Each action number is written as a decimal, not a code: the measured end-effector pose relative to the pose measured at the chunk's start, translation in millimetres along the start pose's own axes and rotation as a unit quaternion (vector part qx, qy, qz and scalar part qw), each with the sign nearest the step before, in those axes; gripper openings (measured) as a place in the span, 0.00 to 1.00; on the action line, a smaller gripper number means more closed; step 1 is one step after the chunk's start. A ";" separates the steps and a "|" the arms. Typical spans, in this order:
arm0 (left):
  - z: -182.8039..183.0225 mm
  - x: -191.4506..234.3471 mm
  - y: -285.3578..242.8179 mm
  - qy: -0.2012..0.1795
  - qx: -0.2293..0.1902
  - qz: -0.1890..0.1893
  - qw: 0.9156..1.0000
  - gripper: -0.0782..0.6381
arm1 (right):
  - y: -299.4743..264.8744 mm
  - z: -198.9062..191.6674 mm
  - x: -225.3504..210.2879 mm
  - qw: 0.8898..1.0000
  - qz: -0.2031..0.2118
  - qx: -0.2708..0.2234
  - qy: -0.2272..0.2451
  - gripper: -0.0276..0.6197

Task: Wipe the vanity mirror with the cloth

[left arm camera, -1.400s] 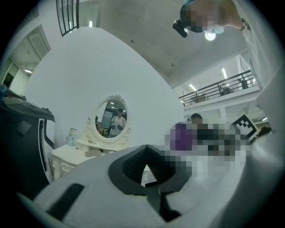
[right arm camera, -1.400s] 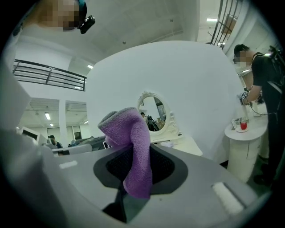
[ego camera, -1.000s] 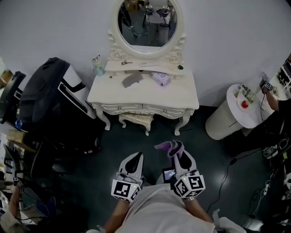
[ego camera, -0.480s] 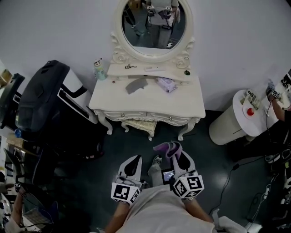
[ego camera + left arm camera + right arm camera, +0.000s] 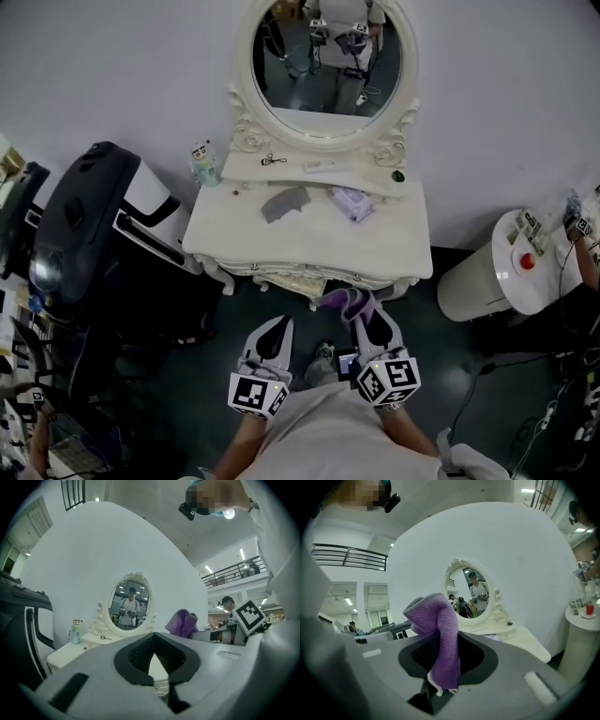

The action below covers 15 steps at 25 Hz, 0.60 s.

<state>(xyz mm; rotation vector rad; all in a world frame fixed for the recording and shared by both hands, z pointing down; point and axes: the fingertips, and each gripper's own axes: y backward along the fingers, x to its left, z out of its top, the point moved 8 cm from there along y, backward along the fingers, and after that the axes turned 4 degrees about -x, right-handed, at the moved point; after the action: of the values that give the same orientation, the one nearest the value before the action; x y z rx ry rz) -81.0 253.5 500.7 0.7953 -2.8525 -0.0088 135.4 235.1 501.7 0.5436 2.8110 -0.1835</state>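
Observation:
The oval vanity mirror (image 5: pixel 326 58) in its white carved frame stands at the back of a white vanity table (image 5: pixel 394 246), well ahead of both grippers. It also shows in the left gripper view as the mirror (image 5: pixel 130 606) and in the right gripper view as the mirror (image 5: pixel 471 594). My right gripper (image 5: pixel 366 314) is shut on a purple cloth (image 5: pixel 343 302), which sticks up out of the jaws and droops over them as the cloth (image 5: pixel 438 629). My left gripper (image 5: pixel 277 324) is held beside it, shut and empty. Both hover over the dark floor in front of the table.
On the tabletop lie a grey pad (image 5: pixel 284 202), a pale purple packet (image 5: pixel 352 202) and a small figure bottle (image 5: pixel 201 161). A stool (image 5: pixel 302 276) is tucked under the table. A big black and white machine (image 5: pixel 94 225) stands left, a white round stand (image 5: pixel 506 272) right.
The vanity table and mirror have come nearer and slid right in the head view. Both grippers keep their pose, the cloth still in the right one.

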 end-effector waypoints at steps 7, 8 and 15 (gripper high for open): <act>5.9 11.6 -72.9 -0.008 0.005 0.010 1.000 0.11 | -53.2 23.4 -48.9 1.000 0.010 -0.010 -0.005 0.21; 5.7 12.2 -81.5 -0.008 0.006 0.011 1.000 0.11 | -57.8 25.5 -57.0 1.000 0.008 -0.011 -0.006 0.21; 5.0 18.3 -126.5 0.000 0.021 0.005 1.000 0.11 | -79.9 32.9 -98.7 0.999 -0.033 -0.014 -0.027 0.21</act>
<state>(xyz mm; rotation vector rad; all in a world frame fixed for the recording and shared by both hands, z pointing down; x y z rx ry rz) -32.3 135.4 492.1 0.7893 -2.8666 0.0535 200.9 121.6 504.5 0.4326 2.7764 -0.1683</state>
